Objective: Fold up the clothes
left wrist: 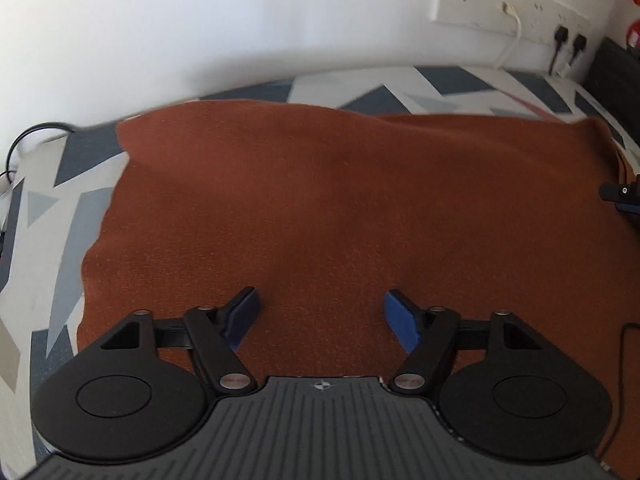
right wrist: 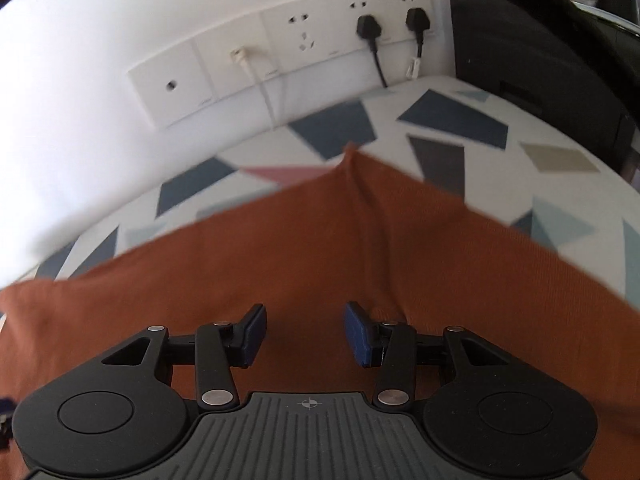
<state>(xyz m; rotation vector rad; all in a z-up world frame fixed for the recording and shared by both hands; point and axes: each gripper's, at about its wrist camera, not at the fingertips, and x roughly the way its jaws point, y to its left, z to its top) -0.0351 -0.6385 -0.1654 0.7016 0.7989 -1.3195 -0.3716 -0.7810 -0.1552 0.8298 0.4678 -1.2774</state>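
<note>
A rust-orange cloth [left wrist: 320,208] lies spread flat over a surface covered by a sheet [left wrist: 44,200] printed with white, grey and dark-blue triangles, with a pink one [right wrist: 280,172] showing in the right wrist view; whether a bed or a counter lies under the sheet cannot be told. The cloth covers most of the middle of that surface, its far edge running near the wall and one corner [right wrist: 352,152] pointing toward the wall outlets.

The wall [left wrist: 200,20] behind is plain white. A row of white outlet plates [right wrist: 280,48] is set low on it, just above the surface. Two black plugs [right wrist: 370,26] sit in the right-hand outlets and a white cable [right wrist: 260,76] hangs from another plate down behind the surface. A black boxy object [right wrist: 540,60] stands at the right end, against the wall. A black cord [left wrist: 24,140] loops at the far left edge.

The left gripper [left wrist: 320,316] hovers over the near part of the cloth, its jaws spread wide and holding nothing. The right gripper [right wrist: 306,330] is over the cloth near its right corner, jaws likewise spread apart and empty; its tip shows at the right edge of the left wrist view.
</note>
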